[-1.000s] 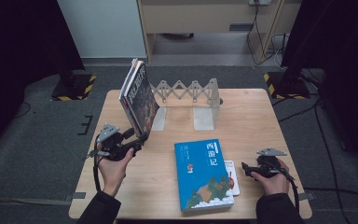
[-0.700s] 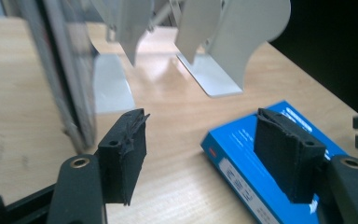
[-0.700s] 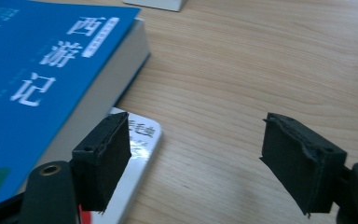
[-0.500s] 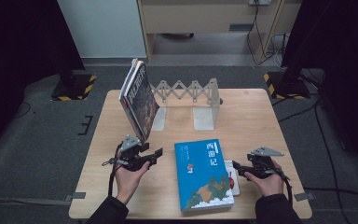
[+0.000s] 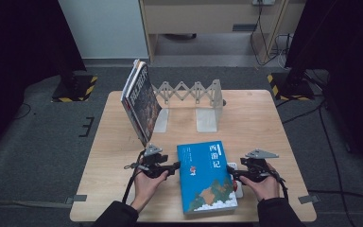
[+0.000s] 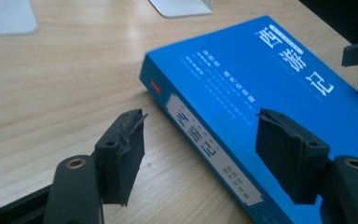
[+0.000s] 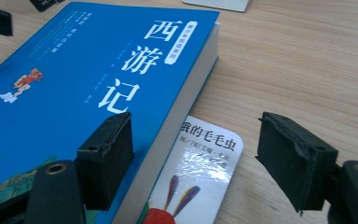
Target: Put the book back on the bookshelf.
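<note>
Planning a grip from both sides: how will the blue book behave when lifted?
The blue book looks thick, so probably heavy and fairly stiff. Its glossy cover may slip in the pads. It lies on a small white book, which might shift.

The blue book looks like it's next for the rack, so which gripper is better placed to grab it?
Probably the left gripper: its open jaws straddle the blue book at its spine edge. The right gripper faces the page edge, with a small white book underneath in the way.
</note>
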`<move>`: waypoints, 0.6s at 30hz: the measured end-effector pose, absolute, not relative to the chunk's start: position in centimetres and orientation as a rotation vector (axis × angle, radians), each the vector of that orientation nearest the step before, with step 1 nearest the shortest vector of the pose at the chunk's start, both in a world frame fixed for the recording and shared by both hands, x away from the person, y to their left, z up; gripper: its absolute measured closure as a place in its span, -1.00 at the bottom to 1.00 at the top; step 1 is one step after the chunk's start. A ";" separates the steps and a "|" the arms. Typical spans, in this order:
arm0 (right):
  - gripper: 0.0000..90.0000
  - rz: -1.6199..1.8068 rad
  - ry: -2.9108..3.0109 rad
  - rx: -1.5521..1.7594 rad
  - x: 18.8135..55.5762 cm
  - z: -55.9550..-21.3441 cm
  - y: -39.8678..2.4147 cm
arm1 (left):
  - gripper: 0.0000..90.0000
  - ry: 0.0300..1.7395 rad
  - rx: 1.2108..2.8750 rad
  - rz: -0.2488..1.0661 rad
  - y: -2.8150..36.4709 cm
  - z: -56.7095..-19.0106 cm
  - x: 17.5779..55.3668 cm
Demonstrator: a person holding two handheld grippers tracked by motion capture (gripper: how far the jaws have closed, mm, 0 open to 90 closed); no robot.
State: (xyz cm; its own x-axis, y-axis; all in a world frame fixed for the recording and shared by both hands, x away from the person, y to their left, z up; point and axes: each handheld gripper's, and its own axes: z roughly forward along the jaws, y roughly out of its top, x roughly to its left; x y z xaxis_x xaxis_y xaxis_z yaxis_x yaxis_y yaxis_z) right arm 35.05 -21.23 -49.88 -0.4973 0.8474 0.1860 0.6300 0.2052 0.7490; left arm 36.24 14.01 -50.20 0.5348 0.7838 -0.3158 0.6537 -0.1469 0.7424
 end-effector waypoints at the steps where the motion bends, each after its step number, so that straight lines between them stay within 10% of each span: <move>1: -0.41 1.175 2.222 1.393 35.1 -49.9 -21.1 | -0.30 1.178 1.870 0.173 13.9 -50.4 36.3; 18: -0.42 1.226 2.260 1.421 34.9 -50.4 -19.9 | -0.50 1.208 1.766 -0.063 13.3 -52.9 37.7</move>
State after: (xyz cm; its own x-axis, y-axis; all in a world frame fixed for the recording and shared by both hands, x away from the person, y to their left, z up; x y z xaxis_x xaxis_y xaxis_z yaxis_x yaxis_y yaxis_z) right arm 34.89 -19.88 -50.44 -0.5160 0.8212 0.2435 0.6518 0.1921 0.7337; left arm 37.69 13.25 -52.87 0.5085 0.6920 -0.5124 0.7415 -0.0494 0.6692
